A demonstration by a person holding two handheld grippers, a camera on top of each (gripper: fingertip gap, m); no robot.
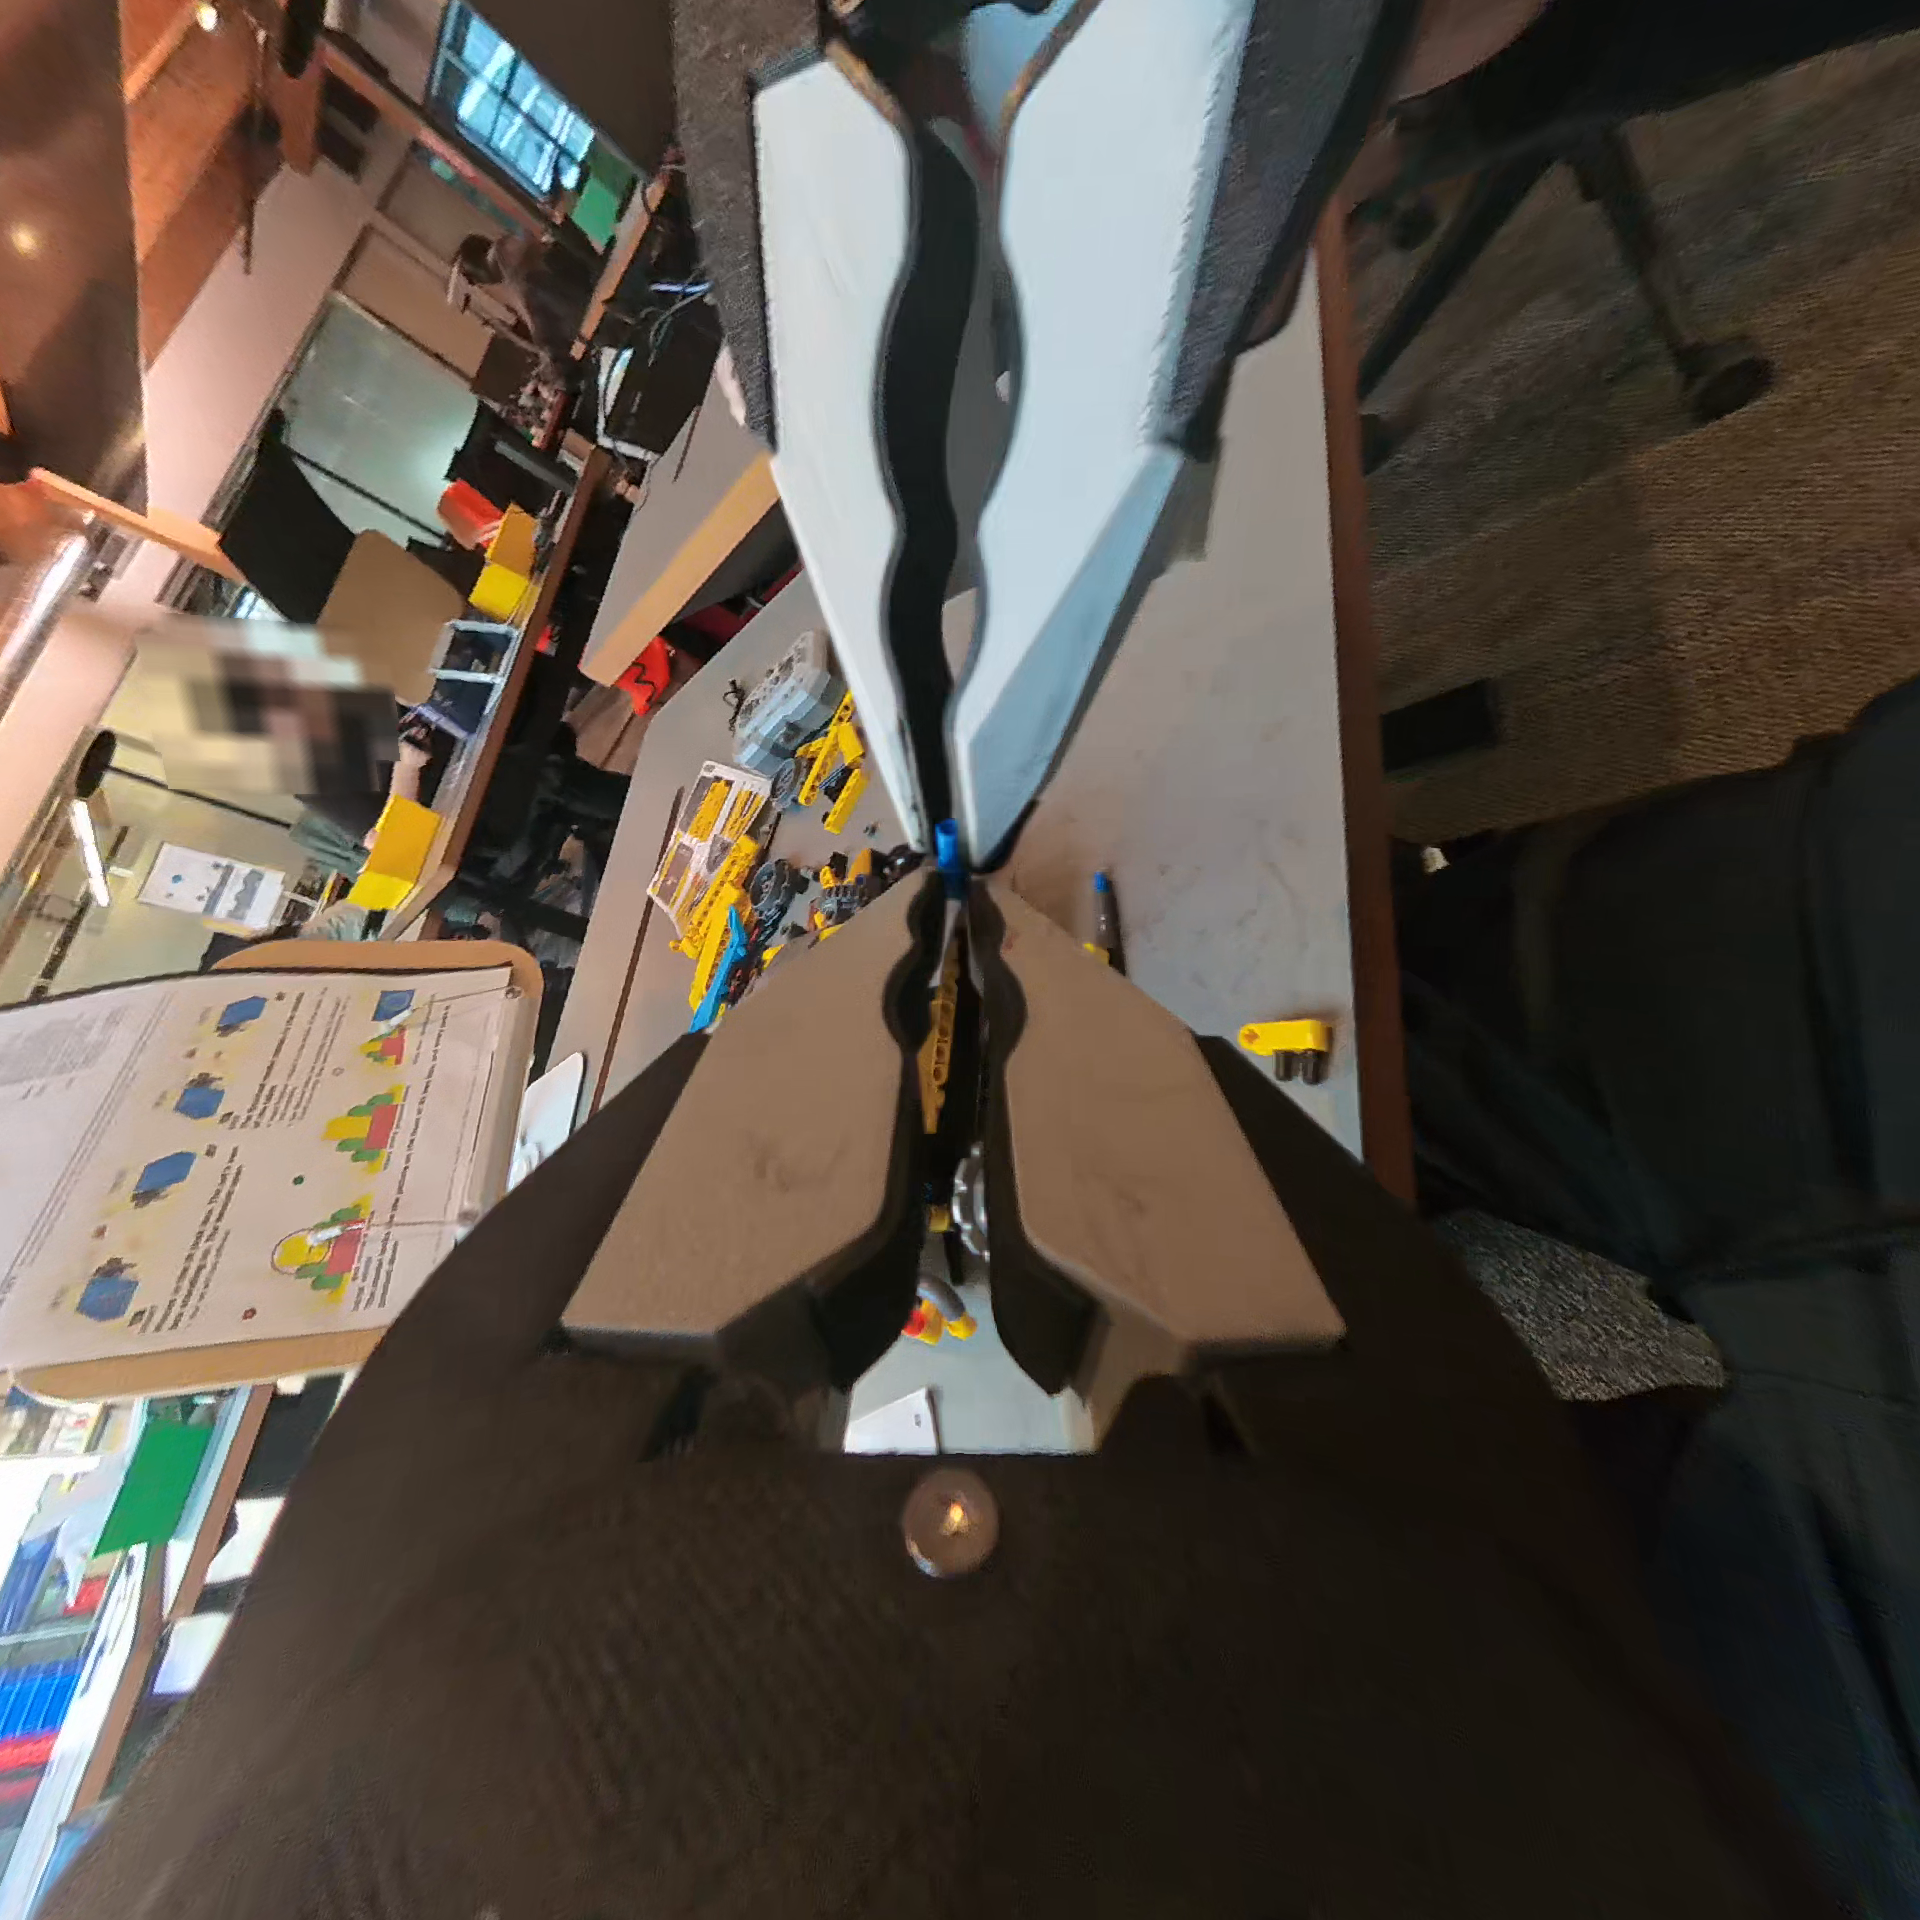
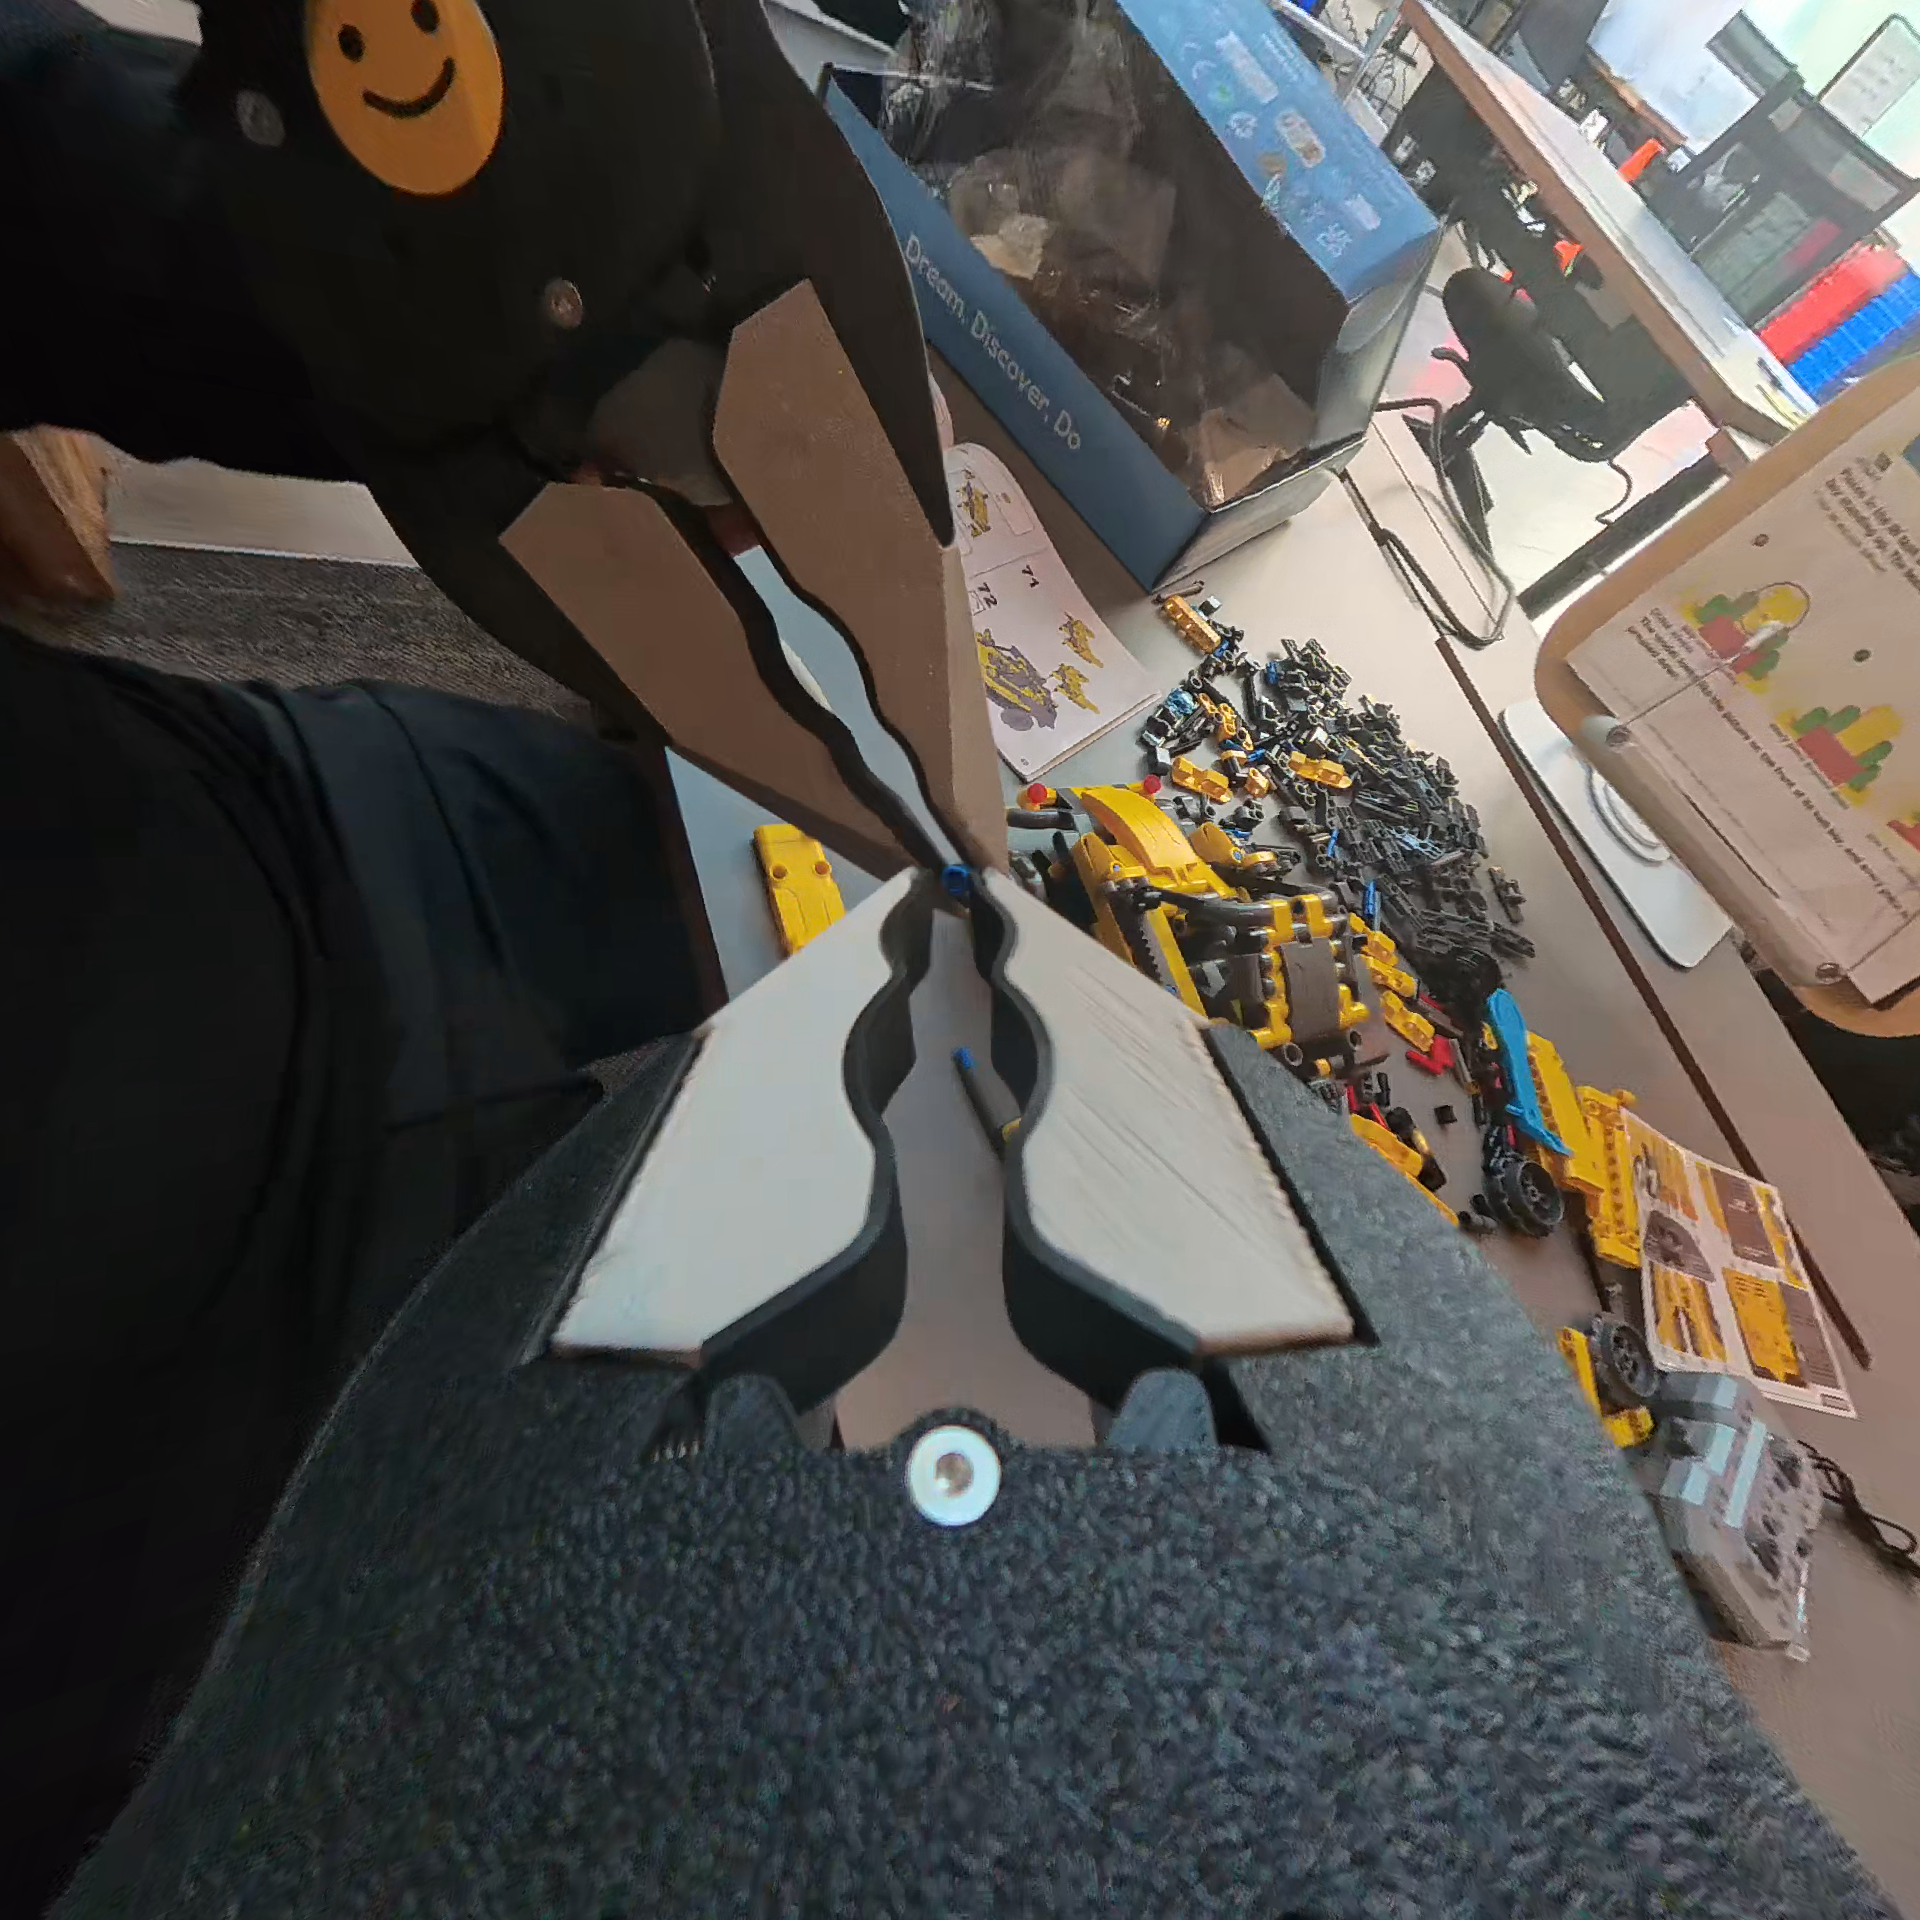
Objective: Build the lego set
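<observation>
My left gripper (image 1: pixel 951 888), with tan fingers, and my right gripper (image 2: pixel 961 896), with white fingers, meet tip to tip above the grey table (image 1: pixel 1226 644). A small blue pin (image 1: pixel 947 840) sits pinched between the two pairs of tips; it also shows in the right wrist view (image 2: pixel 956 878). Both grippers are shut on it. In the left wrist view a thin grey stub runs from the pin back between the tan fingers. A grey axle with a blue end (image 2: pixel 982 1101) lies on the table under my right gripper.
A partly built yellow vehicle model (image 2: pixel 1195 914), a pile of small black parts (image 2: pixel 1382 748), an instruction booklet (image 2: pixel 1039 644), a blue box (image 2: pixel 1039 416), a sticker sheet (image 2: pixel 1725 1288) and a grey hub (image 2: pixel 1725 1496) lie ahead. A yellow connector (image 1: pixel 1288 1037) lies by the table edge (image 1: pixel 1361 727). Less than 4 cm separates the two grippers' tips.
</observation>
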